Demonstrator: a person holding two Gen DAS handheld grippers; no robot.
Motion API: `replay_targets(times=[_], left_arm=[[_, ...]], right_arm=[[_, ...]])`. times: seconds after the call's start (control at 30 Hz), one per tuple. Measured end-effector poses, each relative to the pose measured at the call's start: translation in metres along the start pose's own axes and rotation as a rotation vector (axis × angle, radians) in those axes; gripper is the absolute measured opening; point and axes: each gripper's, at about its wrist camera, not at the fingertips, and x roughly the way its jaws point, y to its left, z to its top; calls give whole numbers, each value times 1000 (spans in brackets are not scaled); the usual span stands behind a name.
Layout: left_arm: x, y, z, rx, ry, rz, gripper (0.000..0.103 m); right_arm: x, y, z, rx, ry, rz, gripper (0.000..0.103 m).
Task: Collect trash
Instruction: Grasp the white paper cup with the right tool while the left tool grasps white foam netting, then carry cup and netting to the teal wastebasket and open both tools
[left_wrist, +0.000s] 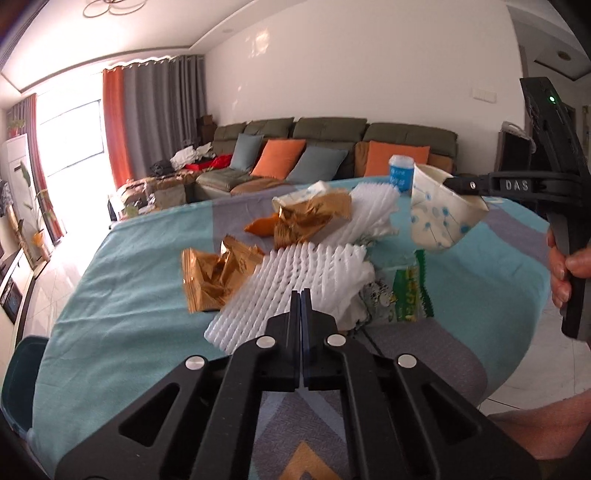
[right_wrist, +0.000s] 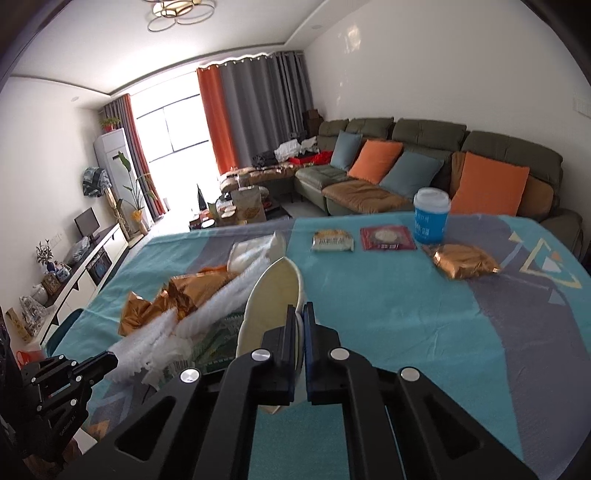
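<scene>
On the far tablecloth (right_wrist: 388, 302), right-wrist view only — red packet (right_wrist: 388, 238), biscuit pack (right_wrist: 332, 240).

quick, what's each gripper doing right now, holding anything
left gripper: shut on the white foam net.
right gripper: shut on the rim of the paper cup, squashed flat.

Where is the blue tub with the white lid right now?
The blue tub stands upright near the table's far edge in the right wrist view, beside the red packet and just behind the sealed gold packet.
</scene>
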Motion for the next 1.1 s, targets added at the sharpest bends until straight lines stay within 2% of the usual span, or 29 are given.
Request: replay_targets(times=[0.03,0.07,0.13,0.17,0.23,0.3,0.4,0.47,0.57,0.77,0.87,1.03,1.1], left_arm=[[-1,2,0,4,-5,-7,6],[-1,2,-1,17,-5,-33,31],[-5,0,-5,54,-22,2,64],[-4,-2,-5,78,-22,1,66],[1,-6,-7,117,-1,6,63],[15,-7,-8,134,43,9,55],[33,-4,-10,126,118,28,33],[39,2,-12,100,136,26,22],[37,9,-8,66,123,18,14],[13,27,0,-15,54,-6,12],[-8,42,6,-74,2,-44,12],[-42,68,11,-155,-37,-23,12],[-53,79,11,-182,-50,15,12]], right_arm=[[-3,-1,2,-2,-8,2,3],[-7,0,6,-5,-21,2,3],[-12,2,10,-11,-38,10,3],[-14,3,11,-13,-44,14,3],[-17,6,14,-18,-55,28,3],[-20,9,16,-19,-62,41,3],[-24,13,18,-22,-73,65,3],[-26,17,19,-30,-79,80,3],[-27,22,21,-35,-88,111,3],[-27,43,30,-42,-100,232,3],[-23,57,36,-58,-106,291,3],[-11,86,45,-78,-87,402,3],[-4,106,50,-104,-82,447,3]])
